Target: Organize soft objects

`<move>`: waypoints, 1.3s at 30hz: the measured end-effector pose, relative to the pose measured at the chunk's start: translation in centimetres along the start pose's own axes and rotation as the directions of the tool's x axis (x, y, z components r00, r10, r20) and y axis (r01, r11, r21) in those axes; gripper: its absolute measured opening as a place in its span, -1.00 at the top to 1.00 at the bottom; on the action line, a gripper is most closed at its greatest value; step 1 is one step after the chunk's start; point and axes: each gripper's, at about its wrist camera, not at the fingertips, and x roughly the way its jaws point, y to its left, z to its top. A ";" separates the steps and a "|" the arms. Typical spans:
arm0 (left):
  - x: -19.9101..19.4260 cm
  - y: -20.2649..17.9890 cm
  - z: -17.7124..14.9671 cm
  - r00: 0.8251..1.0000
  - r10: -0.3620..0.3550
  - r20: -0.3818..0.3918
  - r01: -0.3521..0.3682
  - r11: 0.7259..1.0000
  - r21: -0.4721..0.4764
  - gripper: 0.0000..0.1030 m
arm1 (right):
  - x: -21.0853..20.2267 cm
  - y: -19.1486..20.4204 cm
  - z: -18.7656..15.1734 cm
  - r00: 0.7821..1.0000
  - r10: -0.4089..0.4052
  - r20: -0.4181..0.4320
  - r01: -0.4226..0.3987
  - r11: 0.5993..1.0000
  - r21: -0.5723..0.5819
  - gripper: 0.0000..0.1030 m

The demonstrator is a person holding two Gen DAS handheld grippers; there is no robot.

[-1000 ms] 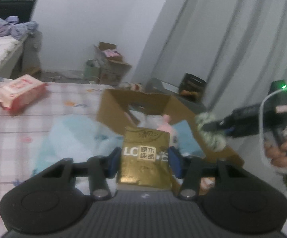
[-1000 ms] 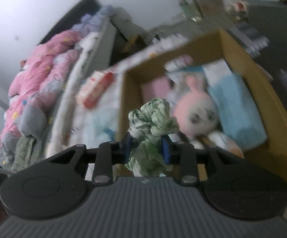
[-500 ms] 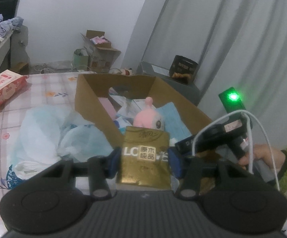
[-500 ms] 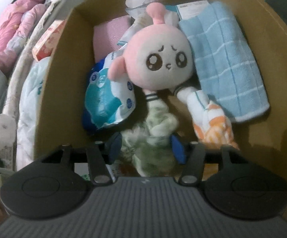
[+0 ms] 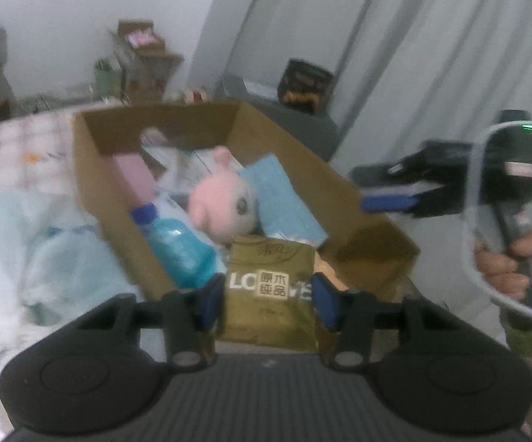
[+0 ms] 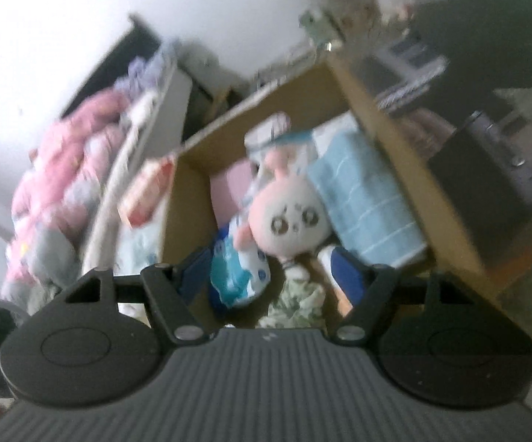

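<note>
A bed (image 6: 63, 184) heaped with pink bedding lies behind the box (image 5: 358, 199). Inside it sit a blue towel (image 6: 365, 199), pink plush (image 6: 288, 221) and green cloth (image 6: 295, 302). The left gripper (image 5: 269, 294) clamps a gold pack (image 5: 269, 294) over the box; the right gripper (image 6: 266, 272) has just been opening, jaws wide, nothing gripped.

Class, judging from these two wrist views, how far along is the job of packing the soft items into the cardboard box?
Done: the plush toy, blue towel and green cloth lie in the cardboard box; the right gripper, its jaws just opened, has released that cloth. In hand: the left gripper grips a gold tissue pack. Left: dropping it in.
</note>
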 end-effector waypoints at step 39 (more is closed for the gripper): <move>8.3 -2.9 4.3 0.977 -0.119 -0.176 0.074 0.968 -0.240 -0.60 | -8.8 -5.4 -6.1 0.967 -0.024 0.252 -0.016 0.987 0.157 -0.50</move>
